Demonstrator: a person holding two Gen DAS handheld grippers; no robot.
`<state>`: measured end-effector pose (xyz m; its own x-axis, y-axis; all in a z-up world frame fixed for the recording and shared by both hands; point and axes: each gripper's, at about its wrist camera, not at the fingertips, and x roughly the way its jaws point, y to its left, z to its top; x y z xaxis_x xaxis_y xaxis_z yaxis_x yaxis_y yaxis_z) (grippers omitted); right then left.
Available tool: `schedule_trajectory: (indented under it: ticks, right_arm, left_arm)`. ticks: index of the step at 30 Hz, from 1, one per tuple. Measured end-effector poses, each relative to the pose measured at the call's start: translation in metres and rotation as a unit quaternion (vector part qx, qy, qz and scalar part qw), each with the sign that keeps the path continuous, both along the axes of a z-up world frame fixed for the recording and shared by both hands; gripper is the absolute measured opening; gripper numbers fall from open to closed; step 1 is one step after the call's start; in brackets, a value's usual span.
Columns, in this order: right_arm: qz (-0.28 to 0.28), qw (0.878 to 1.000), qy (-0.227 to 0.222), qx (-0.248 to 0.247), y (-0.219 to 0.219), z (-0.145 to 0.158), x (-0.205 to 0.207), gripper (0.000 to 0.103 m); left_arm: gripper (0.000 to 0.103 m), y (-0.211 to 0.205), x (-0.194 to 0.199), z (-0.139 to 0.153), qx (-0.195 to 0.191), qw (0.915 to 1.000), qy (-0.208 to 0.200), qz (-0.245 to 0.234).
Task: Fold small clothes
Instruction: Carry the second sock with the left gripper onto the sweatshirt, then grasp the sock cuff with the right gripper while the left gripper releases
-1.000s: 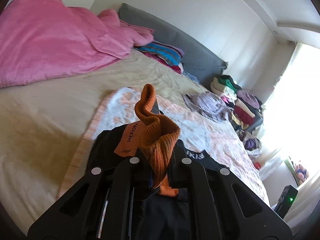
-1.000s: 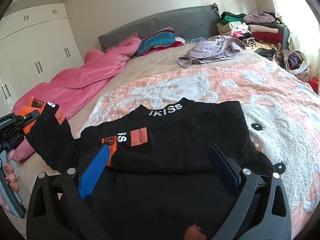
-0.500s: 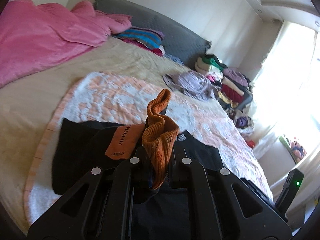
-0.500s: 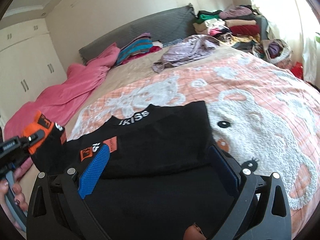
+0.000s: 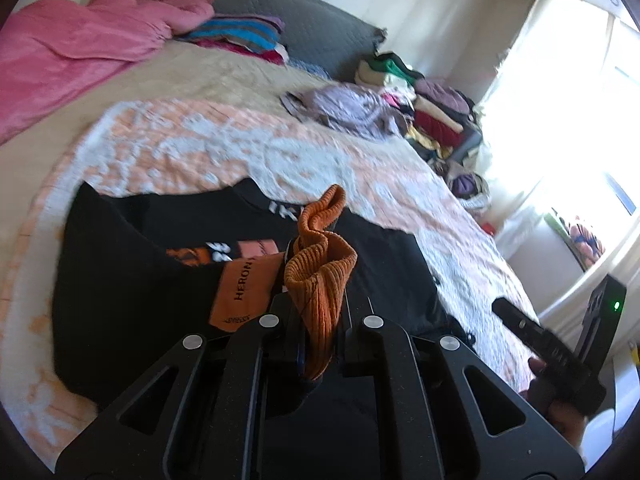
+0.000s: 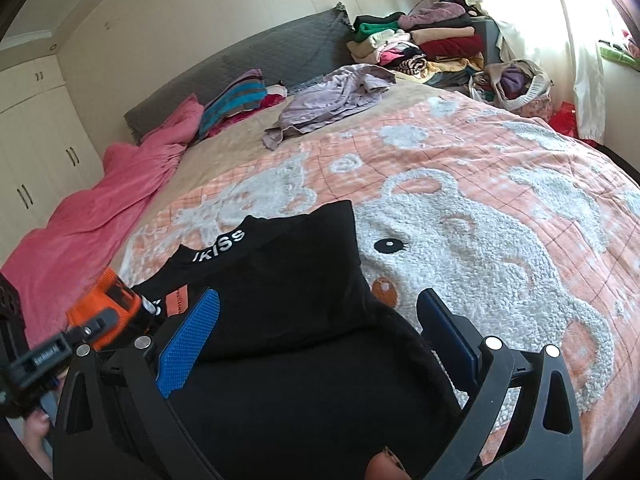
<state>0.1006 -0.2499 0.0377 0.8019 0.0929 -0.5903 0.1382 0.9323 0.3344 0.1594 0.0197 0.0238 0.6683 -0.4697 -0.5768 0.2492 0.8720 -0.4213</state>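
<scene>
**On the bed: sleeve cuff pinched on the left, right fingers spread wide**

On the bed, over a peach blanket (image 6: 500, 184) with a white fleecy bear pattern, a black sweatshirt (image 6: 288, 280) is lying partly folded, its collar lettering facing up toward the headboard (image 6: 256, 60).

Left gripper (image 5: 320, 320) is pinching the orange ribbed cuff (image 5: 320, 276) of one sleeve; its fingers are closed tight on the fabric, and the cuff is bunching and standing up above them. An orange patch (image 5: 244, 292) with dark lettering is showing on the sleeve just left of the cuff. In the right wrist view the same gripper is appearing at the lower left edge, holding the cuff just above the sweatshirt's left side.

Right gripper (image 6: 316, 344) is hovering low over the near part of the sweatshirt, its fingers spread wide apart, one blue textured pad (image 6: 188, 340) at left and the other at right. Black fabric is lying between and below them; whether either pad is touching the cloth I cannot tell. Nothing is being gripped.

Around the sweatshirt:
- a pink blanket (image 6: 100, 208) is heaped along the far left side of the bed;
- a striped folded item (image 6: 236, 100) is sitting against the headboard;
- a crumpled lilac garment (image 6: 336, 96) is lying beyond the peach blanket;
- a pile of mixed clothes (image 6: 424, 44) is stacked beside the bed near the bright window;
- white wardrobe doors (image 6: 36, 152) are standing at far left.
</scene>
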Motion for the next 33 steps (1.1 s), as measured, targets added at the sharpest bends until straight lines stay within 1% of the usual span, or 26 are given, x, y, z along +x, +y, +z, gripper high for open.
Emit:
schedule_trajectory:
  ticks: [1,4,6,7,9,11,13,15,16,17,18,20,21,22,23,24,25,27,28,30,33]
  right_arm:
    - [-0.001,1.0,0.001,-0.001,0.0,0.0,0.0,0.098]
    - [0.002,1.0,0.005,-0.002,0.002,-0.001,0.003,0.098]
    - [0.005,1.0,0.009,0.001,0.004,-0.003,0.006,0.098]
    - [0.008,1.0,0.012,0.005,0.007,-0.005,0.008,0.098]
    - [0.016,1.0,0.017,0.009,0.012,-0.006,0.011,0.098]
    - [0.035,0.999,0.024,0.005,0.024,-0.008,0.015,0.098]
    - [0.057,0.998,0.029,-0.003,0.038,-0.009,0.018,0.098]
    - [0.09,0.995,0.04,0.008,0.056,-0.015,0.021,0.098]
    - [0.104,0.993,0.047,0.017,0.063,-0.018,0.023,0.098]
    - [0.116,0.991,0.055,0.027,0.071,-0.022,0.024,0.098]
    - [0.126,0.989,0.062,0.036,0.078,-0.026,0.026,0.098]
    - [0.143,0.985,0.078,0.052,0.091,-0.035,0.03,0.097]
    - [0.148,0.984,0.083,0.056,0.095,-0.038,0.03,0.088]
    - [0.154,0.981,0.095,0.064,0.101,-0.043,0.033,0.082]
    - [0.157,0.98,0.102,0.069,0.104,-0.046,0.034,0.075]
    - [0.16,0.978,0.109,0.077,0.107,-0.05,0.035,0.074]
    - [0.162,0.977,0.113,0.085,0.11,-0.052,0.037,0.073]
    - [0.16,0.975,0.119,0.095,0.115,-0.058,0.039,0.057]
    - [0.16,0.975,0.121,0.094,0.118,-0.06,0.04,0.054]
    - [0.162,0.975,0.122,0.092,0.121,-0.061,0.041,0.041]
    - [0.168,0.974,0.12,0.087,0.127,-0.062,0.043,0.031]
  left_arm:
    - [0.004,-0.003,0.0,-0.004,0.0,1.0,0.004,-0.007]
    - [0.009,-0.012,0.005,-0.014,0.003,0.9993,0.014,-0.033]
    - [0.016,-0.017,0.006,-0.018,0.003,0.9984,0.019,-0.053]
    - [0.018,-0.018,0.006,-0.019,0.004,0.9981,0.018,-0.058]
    - [0.03,-0.018,0.004,-0.02,0.003,0.9976,0.015,-0.067]
    - [0.035,-0.016,0.004,-0.02,0.001,0.9976,0.012,-0.068]
    - [0.038,-0.009,0.007,-0.016,0.003,0.998,0.003,-0.063]
    - [0.046,0.0,0.011,-0.013,0.018,0.9989,-0.002,-0.044]
    - [0.047,0.005,0.014,-0.011,0.024,0.9992,-0.004,-0.032]
    - [0.052,0.011,0.016,-0.01,0.028,0.9994,-0.006,-0.021]
    - [0.06,0.02,0.018,-0.008,0.032,0.9994,-0.01,-0.007]
    - [0.069,0.036,0.02,-0.006,0.041,0.9987,-0.019,0.023]
    - [0.071,0.042,0.02,-0.006,0.044,0.9983,-0.022,0.032]
    - [0.073,0.048,0.02,-0.005,0.047,0.9977,-0.024,0.043]
    - [0.079,0.054,0.02,-0.005,0.049,0.997,-0.026,0.053]
    - [0.084,0.062,0.019,-0.006,0.05,0.9961,-0.027,0.067]
    - [0.085,0.069,0.019,-0.007,0.047,0.9955,-0.026,0.078]
    - [0.087,0.081,0.018,-0.008,0.032,0.995,-0.026,0.091]
    - [0.089,0.087,0.016,-0.008,0.023,0.9946,-0.026,0.098]
    - [0.09,0.099,0.014,-0.008,0.006,0.9932,-0.026,0.114]
    - [0.09,0.111,0.01,-0.009,-0.008,0.9908,-0.029,0.132]
